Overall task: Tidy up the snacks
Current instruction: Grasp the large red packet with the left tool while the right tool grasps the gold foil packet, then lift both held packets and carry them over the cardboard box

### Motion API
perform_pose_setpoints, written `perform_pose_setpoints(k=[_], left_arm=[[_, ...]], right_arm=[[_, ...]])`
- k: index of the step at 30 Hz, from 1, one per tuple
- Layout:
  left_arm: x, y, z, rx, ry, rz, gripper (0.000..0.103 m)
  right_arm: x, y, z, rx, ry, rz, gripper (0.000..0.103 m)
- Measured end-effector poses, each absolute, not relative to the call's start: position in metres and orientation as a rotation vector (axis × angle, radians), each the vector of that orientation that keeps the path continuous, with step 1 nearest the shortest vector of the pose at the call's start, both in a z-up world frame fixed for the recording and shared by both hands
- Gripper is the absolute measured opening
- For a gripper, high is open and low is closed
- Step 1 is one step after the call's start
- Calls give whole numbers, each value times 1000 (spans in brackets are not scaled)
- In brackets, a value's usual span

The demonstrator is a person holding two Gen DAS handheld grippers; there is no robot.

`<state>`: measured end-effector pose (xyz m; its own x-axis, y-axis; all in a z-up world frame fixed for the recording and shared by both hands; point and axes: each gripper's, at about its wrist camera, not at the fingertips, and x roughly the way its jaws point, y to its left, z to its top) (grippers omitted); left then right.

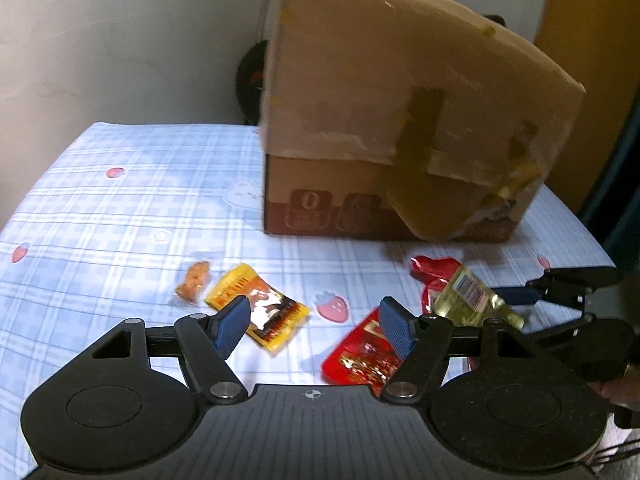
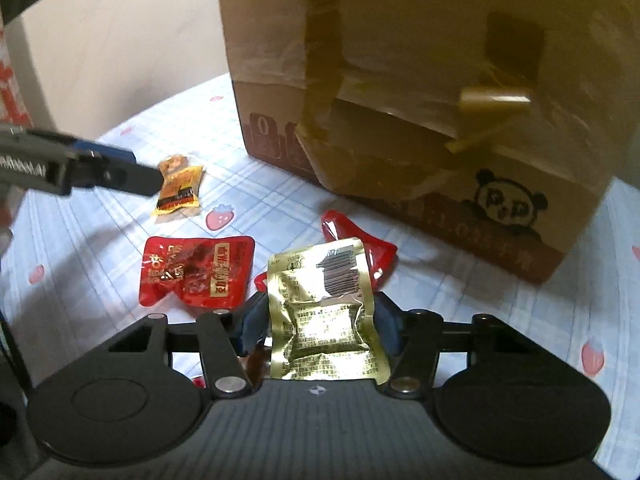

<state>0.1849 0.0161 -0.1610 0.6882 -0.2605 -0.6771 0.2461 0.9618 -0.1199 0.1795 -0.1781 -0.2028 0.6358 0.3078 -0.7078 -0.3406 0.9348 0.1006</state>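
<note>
Ahead, the cardboard box (image 1: 400, 120) stands on your checked blue cloth (image 1: 120, 208), its taped flaps filling the far side and blocking any straight push forward. To its left the cloth runs bare to the rounded edge, giving you room. Your right gripper (image 2: 320, 316) is clamped on the gold packet (image 2: 324, 312), which stands upright between the pads and hides part of a red packet (image 2: 360, 248) behind it. Another red packet (image 2: 196, 272) lies just left of it. Your left gripper (image 1: 314, 326) hovers with jaws wide and nothing between them, above the yellow packet (image 1: 260, 308); a small brown snack (image 1: 194, 282) lies beside that one.
</note>
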Motion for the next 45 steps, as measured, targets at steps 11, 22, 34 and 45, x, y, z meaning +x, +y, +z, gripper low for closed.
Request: perform_pose_setpoints(k=[11, 22, 34, 45], left_arm=[[182, -8, -184, 59, 794, -387, 69], [183, -10, -197, 79, 811, -384, 60], [178, -19, -197, 82, 775, -373, 34], [161, -9, -178, 38, 710, -318, 33]], right_arm=[[153, -201, -202, 93, 750, 178, 58], [147, -201, -207, 72, 702, 171, 58], [147, -201, -206, 97, 716, 174, 58], [140, -201, -194, 126, 693, 188, 58]])
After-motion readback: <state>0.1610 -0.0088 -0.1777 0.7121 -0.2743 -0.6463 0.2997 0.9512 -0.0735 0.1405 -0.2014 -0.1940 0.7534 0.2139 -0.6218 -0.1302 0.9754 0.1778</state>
